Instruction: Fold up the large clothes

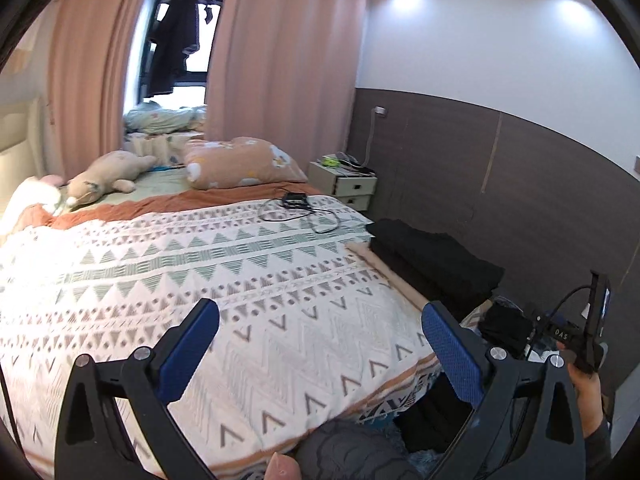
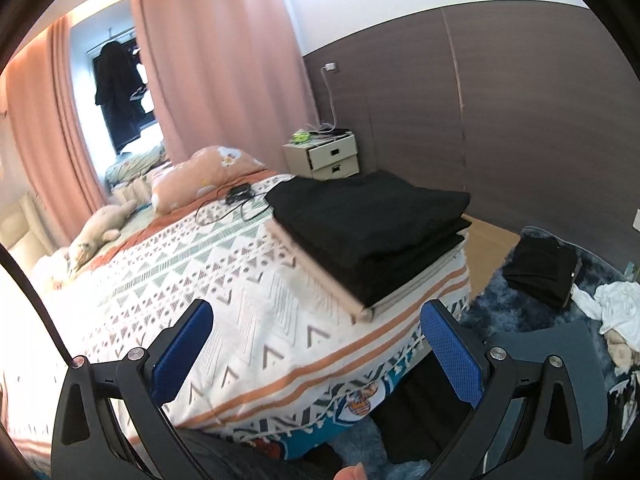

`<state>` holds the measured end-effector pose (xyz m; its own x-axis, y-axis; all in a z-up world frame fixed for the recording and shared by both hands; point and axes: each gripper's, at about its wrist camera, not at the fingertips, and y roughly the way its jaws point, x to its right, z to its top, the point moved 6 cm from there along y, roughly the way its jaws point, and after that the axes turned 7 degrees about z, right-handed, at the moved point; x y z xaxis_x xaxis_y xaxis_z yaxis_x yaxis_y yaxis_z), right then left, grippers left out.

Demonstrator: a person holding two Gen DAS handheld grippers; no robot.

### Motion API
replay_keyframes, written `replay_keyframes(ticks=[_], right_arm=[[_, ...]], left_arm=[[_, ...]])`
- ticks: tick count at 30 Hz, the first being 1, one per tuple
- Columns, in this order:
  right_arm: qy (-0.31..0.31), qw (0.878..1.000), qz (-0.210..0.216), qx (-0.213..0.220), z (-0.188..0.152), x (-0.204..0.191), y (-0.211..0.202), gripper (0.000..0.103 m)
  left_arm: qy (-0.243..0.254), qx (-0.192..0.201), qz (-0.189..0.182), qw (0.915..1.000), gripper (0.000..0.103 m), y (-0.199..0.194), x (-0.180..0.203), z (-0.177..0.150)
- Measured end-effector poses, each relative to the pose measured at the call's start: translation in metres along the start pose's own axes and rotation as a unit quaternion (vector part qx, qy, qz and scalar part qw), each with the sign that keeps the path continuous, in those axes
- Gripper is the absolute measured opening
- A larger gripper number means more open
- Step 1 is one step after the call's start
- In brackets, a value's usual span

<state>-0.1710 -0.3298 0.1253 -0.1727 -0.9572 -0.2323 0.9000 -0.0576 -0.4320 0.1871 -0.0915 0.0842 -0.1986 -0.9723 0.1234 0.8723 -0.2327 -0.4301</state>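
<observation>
A home bedroom: patterned bed [image 1: 240,264], pillow [image 1: 240,164], nightstand [image 2: 324,154], pink curtains [image 1: 280,60].

Bedspread [image 2: 248,304]: woven cloth, matt, printed triangle pattern. Stack of folded clothes [image 2: 372,232]: black cloth on top, matt, soft; beige cloth layers beneath. Left gripper [image 1: 320,344]: black plastic arms, matt; blue pads [image 1: 452,356] with dotted rough texture; bright metal bolts. Right gripper [image 2: 318,344]: same plastic, same pads. Wall panel [image 2: 520,112]: dark wood grain, satin. Curtain [image 1: 280,80]: pink cloth, matt. Rug [image 2: 516,312]: blue, shaggy.
</observation>
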Motion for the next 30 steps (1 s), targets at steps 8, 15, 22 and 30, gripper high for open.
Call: replay_keyframes(ticks=[8, 15, 22, 30], right_arm=[[-0.03, 0.999, 0.035, -0.009, -0.025, -0.012, -0.019, 0.103], [-0.044, 0.998, 0.032, -0.01, -0.043, -0.016, -0.058, 0.103], [-0.067, 0.997, 0.037, -0.013, -0.051, -0.021, -0.099, 0.103], [-0.084, 0.995, 0.06, 0.012, -0.064, -0.028, -0.13, 0.103]], left_arm=[[-0.015, 0.008, 0.032, 0.9994, 0.103, -0.044, -0.015, -0.048], [-0.027, 0.033, 0.057, 0.9975, 0.103, -0.087, -0.017, -0.074], [-0.03, 0.058, 0.066, 0.9957, 0.103, -0.13, -0.013, -0.094], [-0.02, 0.062, 0.075, 0.995, 0.103, -0.154, -0.009, -0.104]])
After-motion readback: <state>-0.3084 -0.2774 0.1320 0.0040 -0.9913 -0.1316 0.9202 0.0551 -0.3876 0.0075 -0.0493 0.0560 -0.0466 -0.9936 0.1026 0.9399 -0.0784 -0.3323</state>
